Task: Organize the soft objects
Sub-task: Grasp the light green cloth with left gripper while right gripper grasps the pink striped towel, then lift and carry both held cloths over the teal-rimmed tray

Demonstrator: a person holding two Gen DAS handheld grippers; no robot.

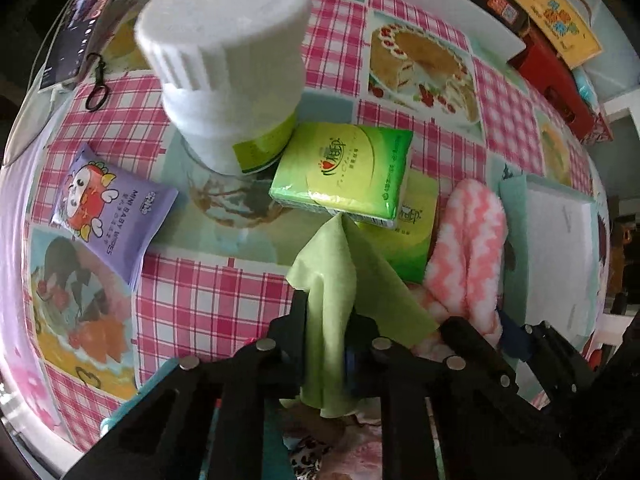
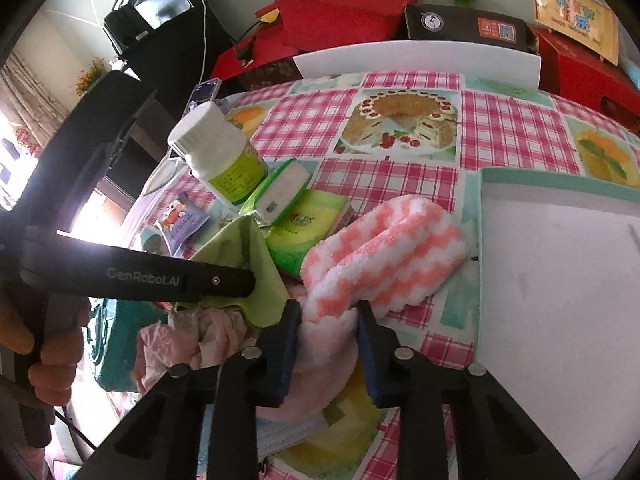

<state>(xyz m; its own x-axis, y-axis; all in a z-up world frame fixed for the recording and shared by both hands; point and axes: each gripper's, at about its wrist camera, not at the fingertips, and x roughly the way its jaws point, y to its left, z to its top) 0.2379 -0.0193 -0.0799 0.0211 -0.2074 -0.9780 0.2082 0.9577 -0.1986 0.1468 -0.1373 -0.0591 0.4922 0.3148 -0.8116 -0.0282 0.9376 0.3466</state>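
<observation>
- The left claw [image 1: 330, 312] is clamped on the green cloth [image 1: 344, 280]. The cloth stands up between the two fingers, its pointed corner reaching toward the upper tissue pack [image 1: 344, 168], and its lower edge hangs behind the fingertips.
- The right claw [image 2: 328, 316] stands closed onto the near end of the pink-and-white fuzzy sock [image 2: 384, 256]. Both pads press into the pile; a firm grip is likely but cannot be confirmed, as the pile hides the contact faces.
- Key relation: the sock's long axis runs forward and to the right from the right claw, pointing toward the shallow box [image 2: 560, 280] with the teal rim. The sock's far end lies just beside the box's left wall. The right claw is therefore the nearer one to the box; the left claw sits on the far side of the sock from it.
- The green cloth lies left of the sock, touching or overlapping the lower tissue pack [image 2: 304, 228]; which of the two is unclear.
- The white bottle [image 1: 228, 72] stands against the upper tissue pack. The baby wipes pouch [image 1: 112, 216] lies apart to the left on the tabletop [image 1: 208, 300].
- Hidden or unclear: the pink fabric heap [image 2: 208, 336] below the cloth is cut off by the claw bodies; its items cannot be told apart. The box's right side is out of frame.
</observation>
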